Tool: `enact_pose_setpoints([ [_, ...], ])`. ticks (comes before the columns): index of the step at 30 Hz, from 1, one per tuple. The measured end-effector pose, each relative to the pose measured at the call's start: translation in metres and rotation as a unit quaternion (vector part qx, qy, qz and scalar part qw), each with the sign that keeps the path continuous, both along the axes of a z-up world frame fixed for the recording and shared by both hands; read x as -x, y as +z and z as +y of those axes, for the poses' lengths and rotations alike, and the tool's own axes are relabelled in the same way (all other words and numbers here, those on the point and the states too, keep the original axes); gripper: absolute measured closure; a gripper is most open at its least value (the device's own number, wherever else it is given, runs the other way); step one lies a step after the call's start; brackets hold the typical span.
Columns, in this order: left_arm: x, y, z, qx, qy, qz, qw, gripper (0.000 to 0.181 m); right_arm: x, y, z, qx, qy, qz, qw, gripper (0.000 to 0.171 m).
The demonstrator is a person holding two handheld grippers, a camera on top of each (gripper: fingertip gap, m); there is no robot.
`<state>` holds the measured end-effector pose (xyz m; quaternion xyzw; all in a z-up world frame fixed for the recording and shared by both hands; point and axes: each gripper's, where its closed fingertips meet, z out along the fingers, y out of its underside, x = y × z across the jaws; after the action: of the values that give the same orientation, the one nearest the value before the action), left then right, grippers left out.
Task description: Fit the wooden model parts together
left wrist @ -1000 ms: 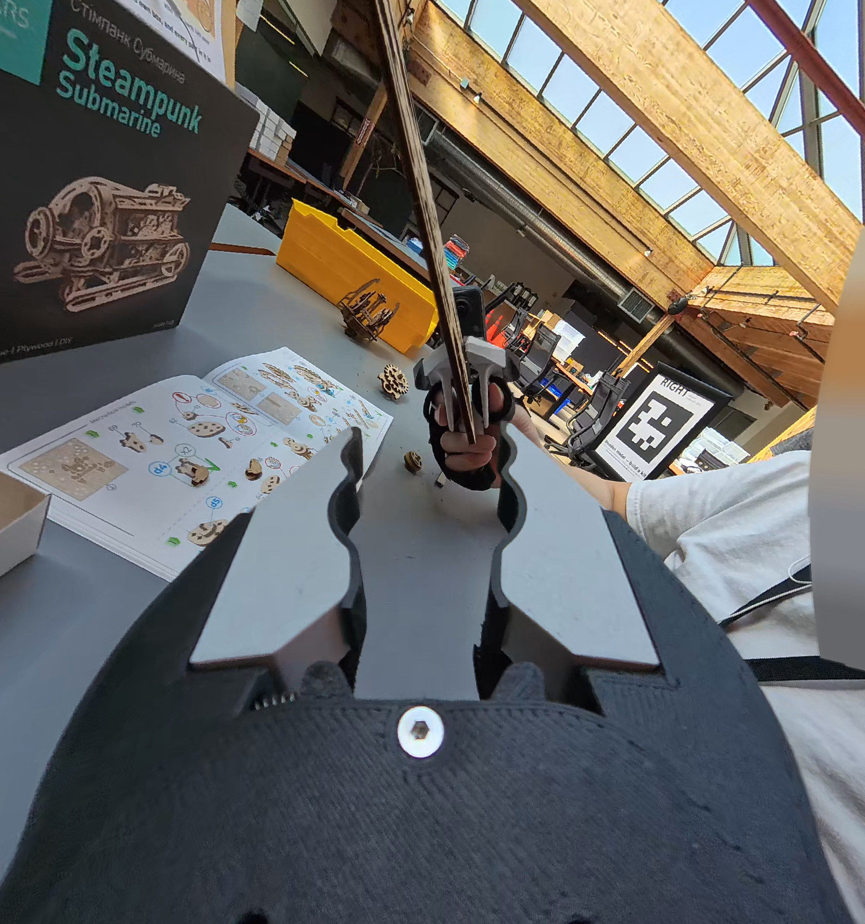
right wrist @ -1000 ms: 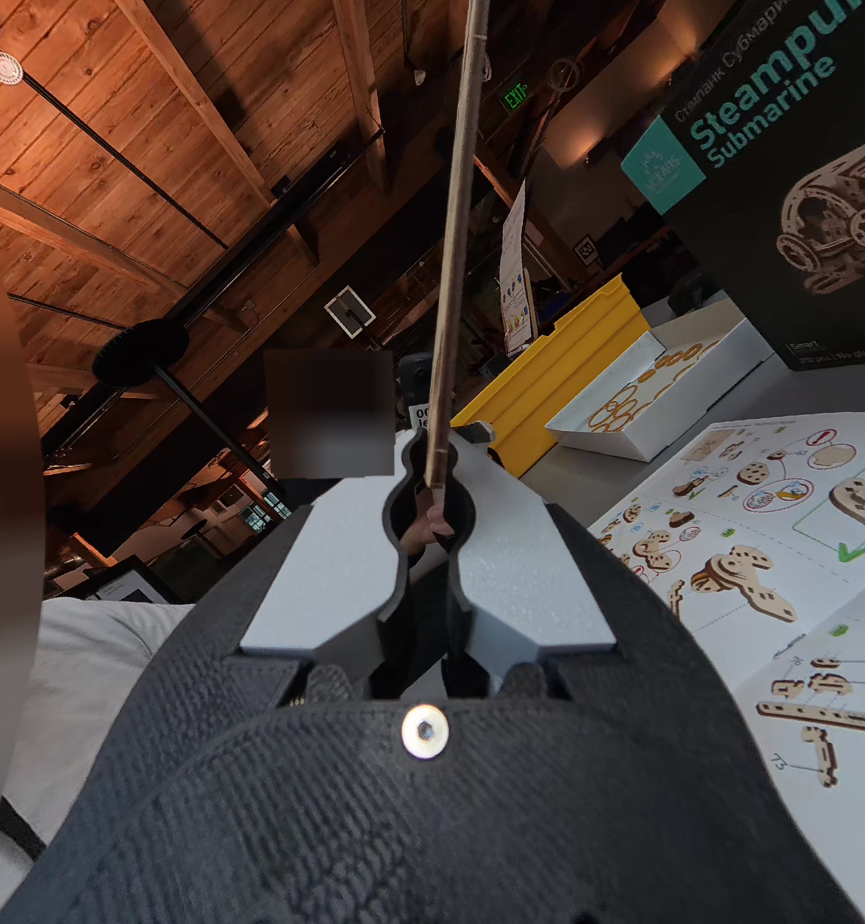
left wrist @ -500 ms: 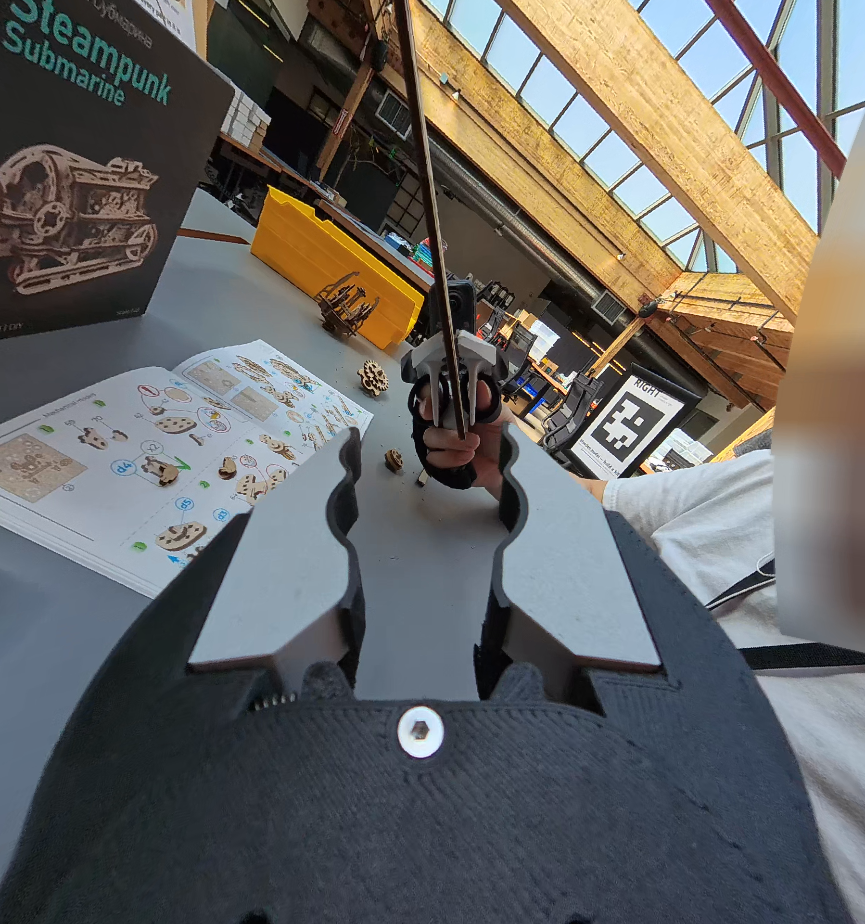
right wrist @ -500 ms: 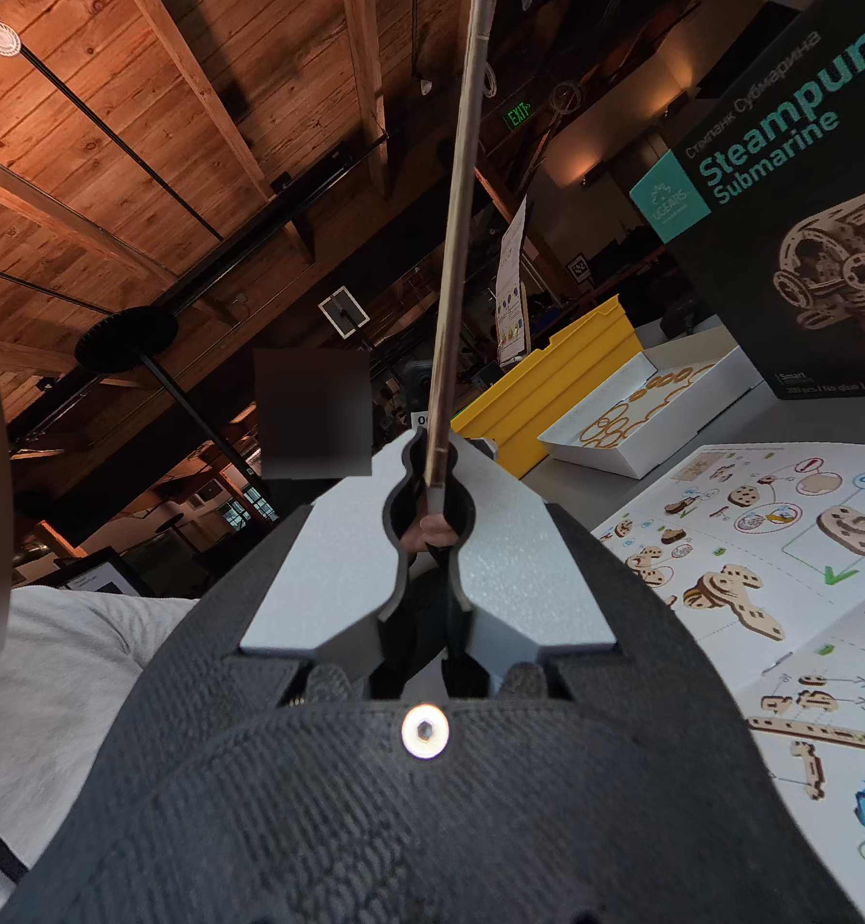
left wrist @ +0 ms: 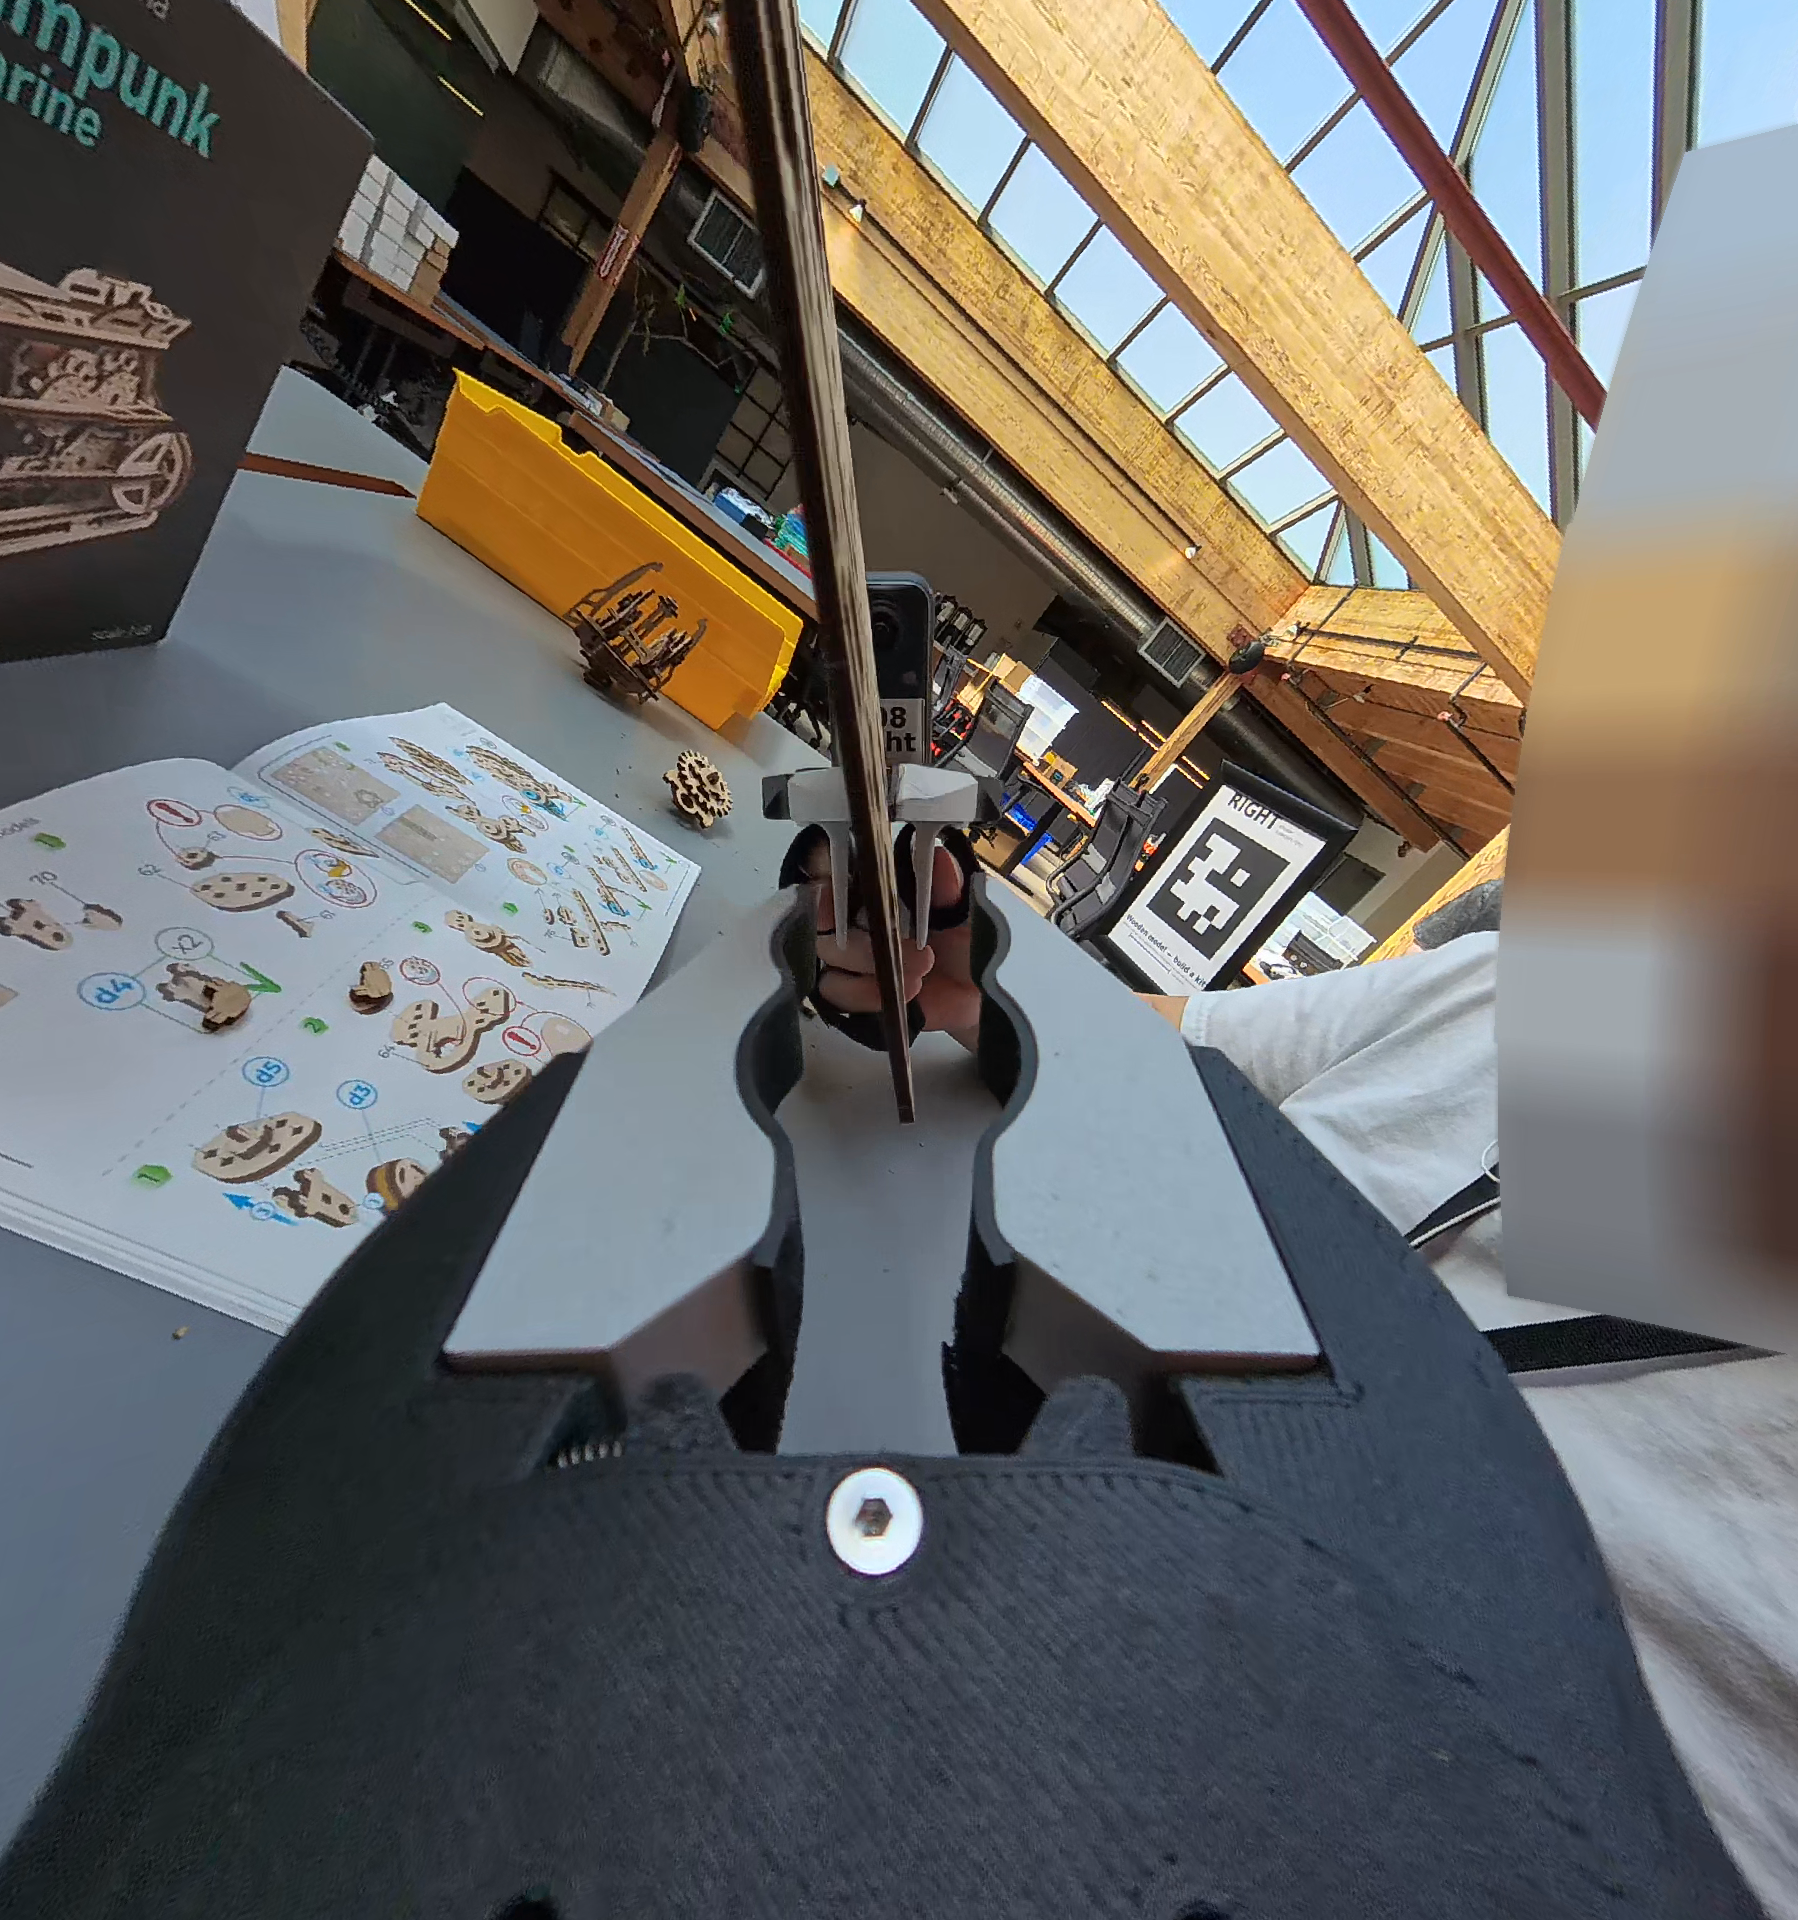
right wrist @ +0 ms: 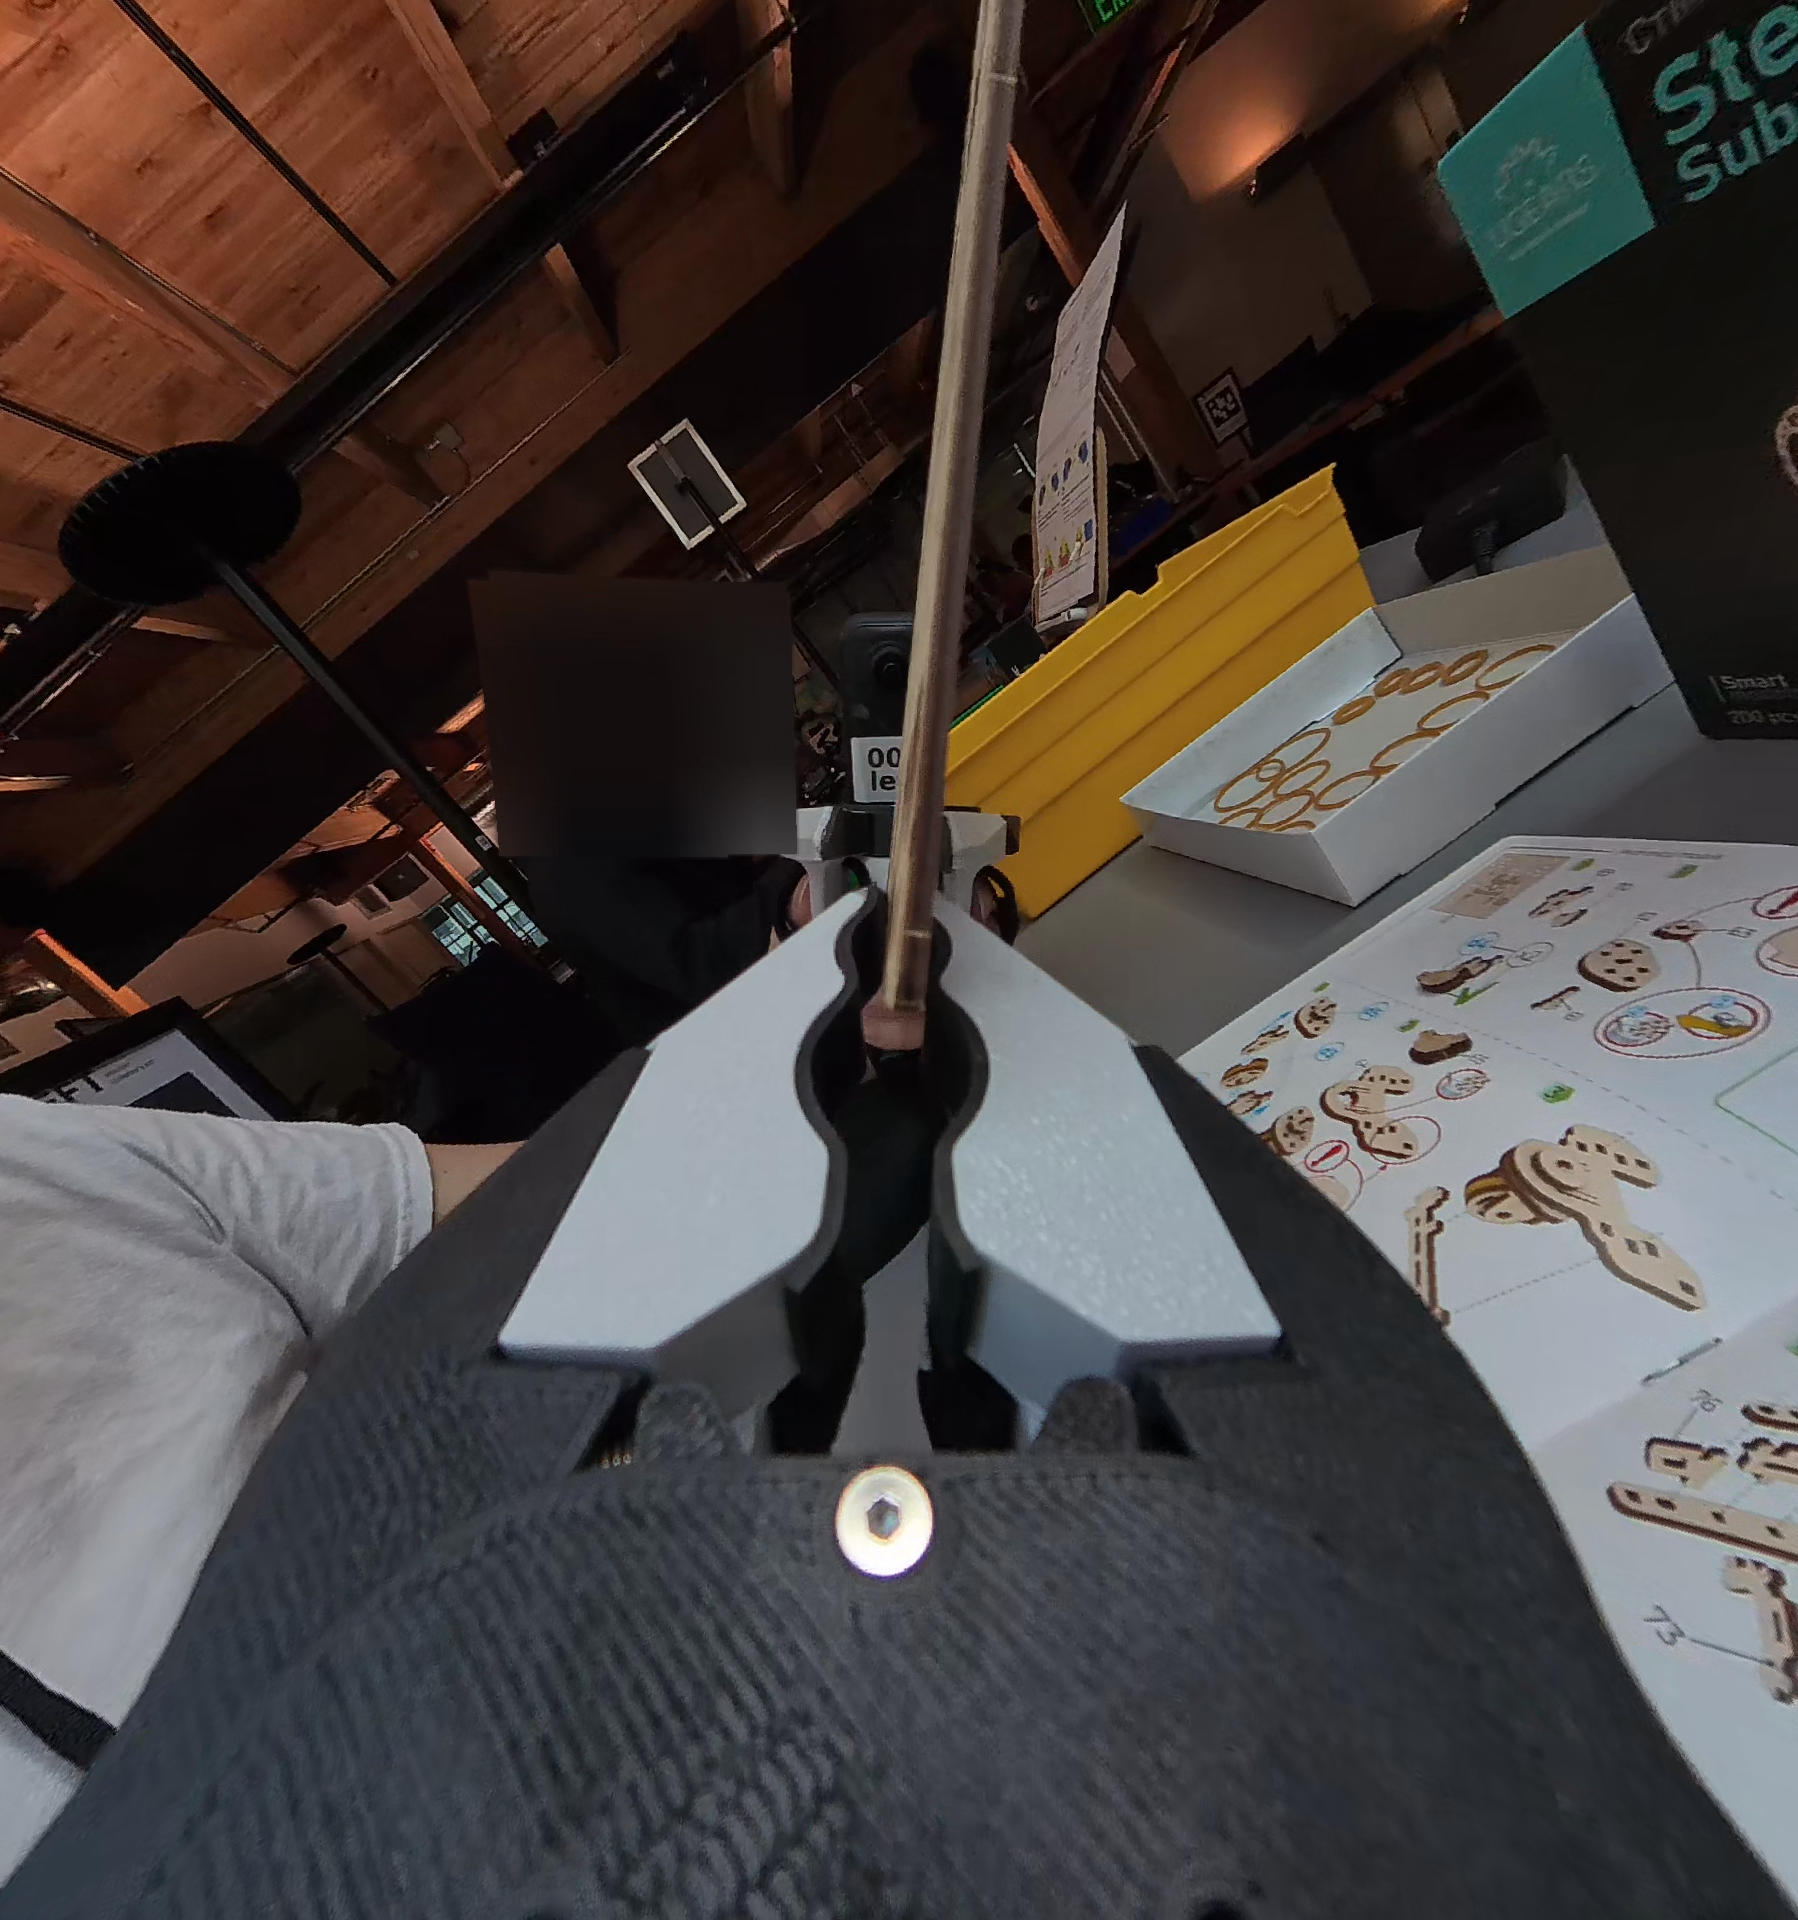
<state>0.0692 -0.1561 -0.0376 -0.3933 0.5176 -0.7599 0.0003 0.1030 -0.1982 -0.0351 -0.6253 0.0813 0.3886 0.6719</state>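
Note:
A thin plywood sheet (left wrist: 822,416), seen edge-on, stands nearly upright over the grey table (left wrist: 64,1455). My right gripper (right wrist: 905,914) is shut on its lower edge (right wrist: 936,520); it also shows in the left wrist view (left wrist: 879,883), facing me. My left gripper (left wrist: 884,914) is open, its fingers on either side of the sheet's bottom corner without touching it. It shows beyond the sheet in the right wrist view (right wrist: 905,842). A small wooden gear (left wrist: 697,790) and a part-built wooden assembly (left wrist: 630,639) lie on the table.
An open instruction booklet (left wrist: 303,935) lies at the left, also in the right wrist view (right wrist: 1549,1091). A black kit box (left wrist: 95,312), a yellow bin (left wrist: 583,530) and a white tray of wooden rings (right wrist: 1394,748) stand behind. A person in a white shirt (left wrist: 1394,1039) is close. About 6 cm separates my left fingertips from my right.
My left gripper has moved in toward the sheet and its fingers have narrowed, so they now straddle the sheet's bottom corner. My right gripper has stayed shut on the sheet.

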Motion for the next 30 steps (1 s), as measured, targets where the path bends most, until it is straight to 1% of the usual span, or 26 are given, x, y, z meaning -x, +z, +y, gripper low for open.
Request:
enact_pose_setpoints([
  [9, -0.002, 0.001, 0.005, 0.011, 0.01, 0.002, 1.0, 0.161, 0.011, -0.009, 0.002, 0.029, 0.04, 0.001, 0.999, 0.17],
  [10, -0.002, 0.001, 0.006, 0.011, 0.012, 0.003, 1.0, 0.164, 0.012, -0.009, 0.002, 0.032, 0.045, 0.002, 0.998, 0.17],
  [12, -0.001, 0.0, 0.005, 0.007, 0.006, 0.002, 1.0, 0.18, 0.015, -0.011, 0.002, 0.039, 0.055, 0.002, 0.998, 0.17],
  [15, -0.002, -0.003, 0.003, -0.017, 0.013, 0.009, 1.0, 0.181, 0.012, -0.012, 0.002, 0.042, 0.05, 0.006, 0.998, 0.169],
  [16, -0.003, -0.002, 0.004, -0.022, 0.027, 0.006, 0.999, 0.181, 0.01, -0.011, 0.003, 0.039, 0.046, 0.012, 0.998, 0.166],
  [17, -0.006, -0.001, 0.004, -0.027, 0.046, 0.003, 0.999, 0.181, 0.007, -0.008, 0.004, 0.032, 0.036, 0.024, 0.999, 0.154],
  [18, -0.008, -0.001, 0.003, -0.032, 0.059, 0.001, 0.998, 0.181, 0.003, -0.004, 0.005, 0.026, 0.026, 0.038, 0.999, 0.146],
  [19, -0.009, 0.0, 0.0, -0.033, 0.066, 0.0, 0.997, 0.181, 0.001, -0.002, 0.005, 0.022, 0.017, 0.048, 0.998, 0.142],
  [23, -0.013, -0.003, -0.02, -0.05, 0.079, 0.002, 0.996, 0.181, 0.009, -0.008, 0.015, 0.043, 0.001, 0.032, 0.999, 0.137],
  [24, -0.014, -0.002, -0.022, -0.043, 0.083, 0.003, 0.996, 0.181, 0.009, -0.008, 0.016, 0.04, -0.004, 0.036, 0.999, 0.14],
  [25, -0.014, -0.002, -0.023, -0.035, 0.085, 0.006, 0.996, 0.181, 0.009, -0.008, 0.017, 0.04, -0.007, 0.042, 0.998, 0.149],
  [26, -0.015, -0.002, -0.024, -0.031, 0.087, 0.008, 0.996, 0.181, 0.008, -0.009, 0.018, 0.04, -0.01, 0.045, 0.998, 0.153],
  [28, -0.015, -0.002, -0.025, -0.033, 0.092, 0.006, 0.995, 0.181, 0.011, -0.012, 0.021, 0.046, -0.007, 0.044, 0.998, 0.152],
  [30, -0.015, 0.0, -0.026, -0.034, 0.093, 0.0, 0.995, 0.181, 0.01, -0.009, 0.02, 0.036, -0.01, 0.05, 0.998, 0.159],
])
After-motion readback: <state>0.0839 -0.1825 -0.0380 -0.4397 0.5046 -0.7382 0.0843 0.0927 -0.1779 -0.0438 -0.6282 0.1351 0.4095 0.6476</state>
